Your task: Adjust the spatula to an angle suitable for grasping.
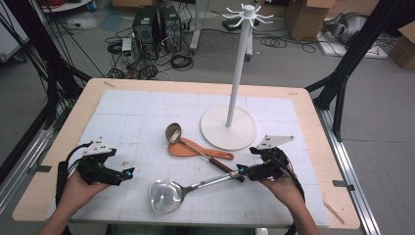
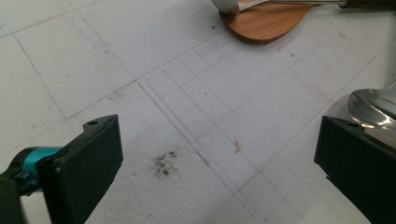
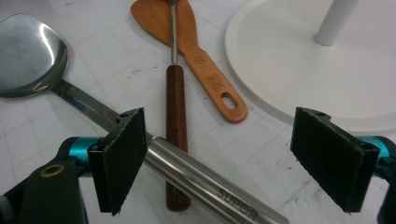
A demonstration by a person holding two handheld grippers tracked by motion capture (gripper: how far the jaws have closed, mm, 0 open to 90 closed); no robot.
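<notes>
Steel spatula [image 3: 32, 53] handle lies between my right claw's [image 3: 233, 158] spread jaws, unpinched; next: squeeze it. My left claw [image 2: 215, 163] hangs spread, empty.

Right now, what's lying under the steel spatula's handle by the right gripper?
The brown wooden handle of the small steel ladle passes under the shiny steel spatula handle, crossing it. The crossing stretch is covered; the white gridded mat shows around them.
</notes>
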